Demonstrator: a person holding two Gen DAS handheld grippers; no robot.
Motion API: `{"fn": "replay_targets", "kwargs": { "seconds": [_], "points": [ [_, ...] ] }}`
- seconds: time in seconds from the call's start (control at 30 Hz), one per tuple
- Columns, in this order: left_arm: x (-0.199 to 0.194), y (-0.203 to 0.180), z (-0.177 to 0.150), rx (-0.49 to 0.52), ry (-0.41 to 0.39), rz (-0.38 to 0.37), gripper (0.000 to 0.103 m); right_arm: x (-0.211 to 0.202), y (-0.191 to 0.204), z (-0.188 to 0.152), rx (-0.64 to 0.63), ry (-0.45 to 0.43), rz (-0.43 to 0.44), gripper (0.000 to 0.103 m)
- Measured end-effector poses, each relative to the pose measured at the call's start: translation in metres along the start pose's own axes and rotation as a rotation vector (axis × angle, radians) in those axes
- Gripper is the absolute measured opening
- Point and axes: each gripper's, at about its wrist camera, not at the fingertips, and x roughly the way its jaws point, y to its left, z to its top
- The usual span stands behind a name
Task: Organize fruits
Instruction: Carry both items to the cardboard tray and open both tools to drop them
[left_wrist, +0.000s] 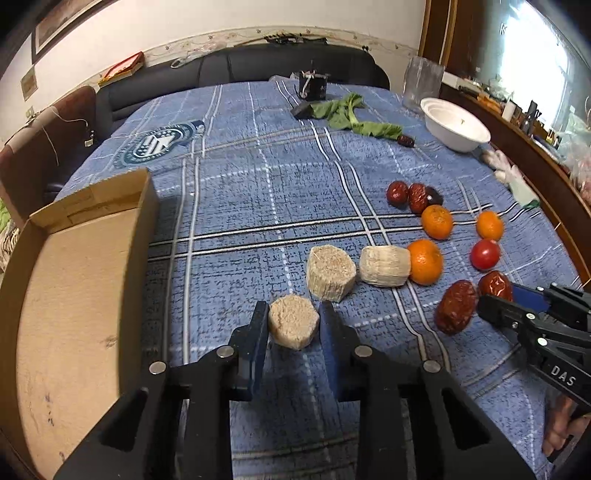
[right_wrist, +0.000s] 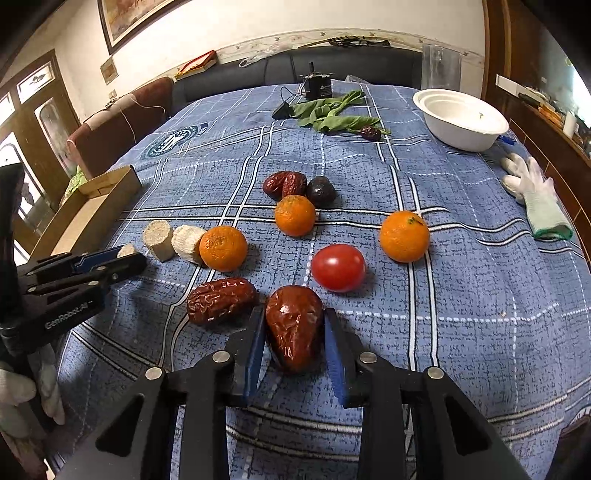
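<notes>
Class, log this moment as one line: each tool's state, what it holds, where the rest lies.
left tool: shut on beige cake | right tool: shut on red date | both on tablecloth | cardboard box: nothing visible inside

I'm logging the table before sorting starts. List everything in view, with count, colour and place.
Oranges: three, orange, mid-table.
Tomato: one, red, between the oranges.
Dried dates: at least five, dark red; one in the right gripper, one beside it, others farther back.
Dark fruit: one, near-black, by the far dates.
Fibre blocks: three, beige, left of the oranges.
Cardboard box: one, brown, left edge.
Bowl: white, far right.
Greens: green, far end.
Glove: white, right edge.
Left gripper: shut on the nearest block.
Right gripper: shut on a date.
</notes>
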Motion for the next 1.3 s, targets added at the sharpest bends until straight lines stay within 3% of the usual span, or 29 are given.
{"fn": "replay_targets", "kwargs": {
  "seconds": [0.3, 0.5, 0.6, 0.73, 0.93, 1.1, 1.3],
  "points": [
    [-0.058, 0.027, -0.016, -0.086, -0.089, -0.021, 0.026, -0.040, 0.028, -0.009, -0.053, -0.071, 0.017, 0.033],
    [-0.089, 0.066, -0.033, -0.148, -0.141, 0.061, 0.026, -0.058, 0.076, -0.006, -0.127, -0.101, 0.103, 0.033],
    [-0.101, 0.100, -0.044, -0.207, -0.152, 0.125, 0.026, -0.060, 0.113, -0.003, -0.176, -0.095, 0.198, 0.033],
    [-0.104, 0.138, -0.061, -0.262, -0.135, 0.246, 0.026, -0.049, 0.175, 0.002, -0.257, -0.059, 0.334, 0.033],
    [-0.099, 0.185, -0.084, -0.353, -0.086, 0.318, 0.026, -0.016, 0.252, -0.004, -0.368, 0.003, 0.405, 0.034],
    [-0.096, 0.204, -0.095, -0.394, -0.068, 0.326, 0.026, 0.011, 0.288, -0.012, -0.428, 0.055, 0.401, 0.034],
    [-0.101, 0.205, -0.097, -0.398, -0.080, 0.343, 0.029, 0.033, 0.297, -0.022, -0.442, 0.096, 0.382, 0.035]
  ]
}}
